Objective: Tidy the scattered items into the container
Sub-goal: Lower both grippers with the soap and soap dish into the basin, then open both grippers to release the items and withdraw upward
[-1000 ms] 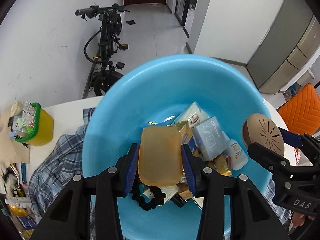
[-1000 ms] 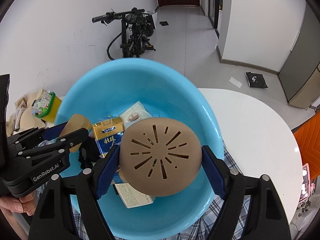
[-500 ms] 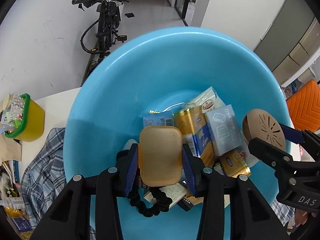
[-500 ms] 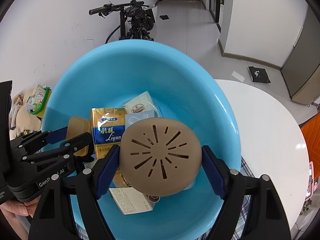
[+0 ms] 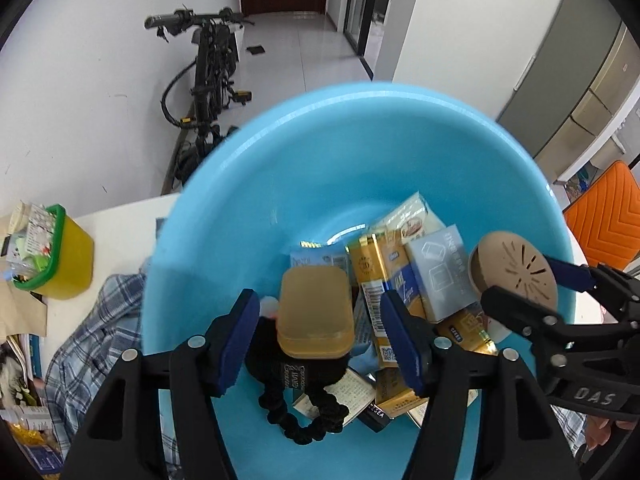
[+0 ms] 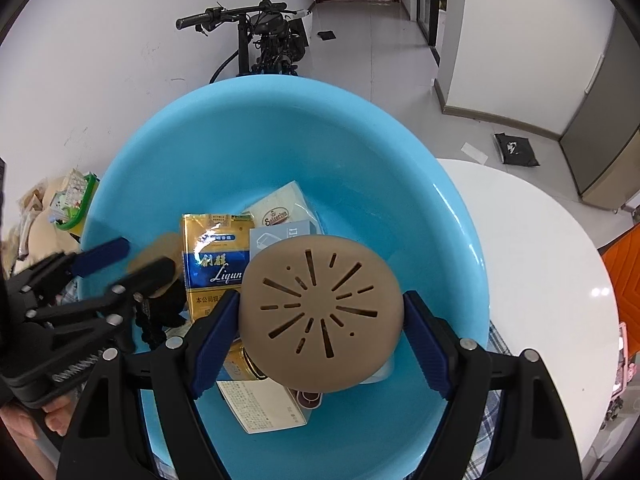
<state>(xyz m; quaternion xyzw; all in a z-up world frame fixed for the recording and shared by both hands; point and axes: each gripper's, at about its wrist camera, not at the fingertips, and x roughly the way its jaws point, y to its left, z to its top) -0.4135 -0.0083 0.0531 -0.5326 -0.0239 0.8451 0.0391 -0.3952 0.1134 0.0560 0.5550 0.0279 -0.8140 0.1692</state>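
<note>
A: How does the left gripper [image 5: 320, 336] stand?
B: Pointing steeply down, jaws opening, pads clear of what lies between them.
A: And the right gripper [image 6: 320, 336]?
B: Also angled down, clamped at both sides.

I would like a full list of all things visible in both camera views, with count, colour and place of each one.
basin: 1, light blue, on the table
amber box: 1, translucent orange, between the opening left tongs, pads off it, over the basin
round vented lid: 1, tan, clamped in the right tongs
gold and blue pack: 1, inside the basin
grey box: 1, inside the basin
hair tie: 1, black, inside the basin
checked cloth: 1, blue and white, under the basin
yellow bin: 1, green rim, on the table at left
table: 1, white
bicycle: 1, black, by the wall
orange chair: 1, at right
left tongs: 1, black with blue pads
right tongs: 1, black with blue pads
</note>
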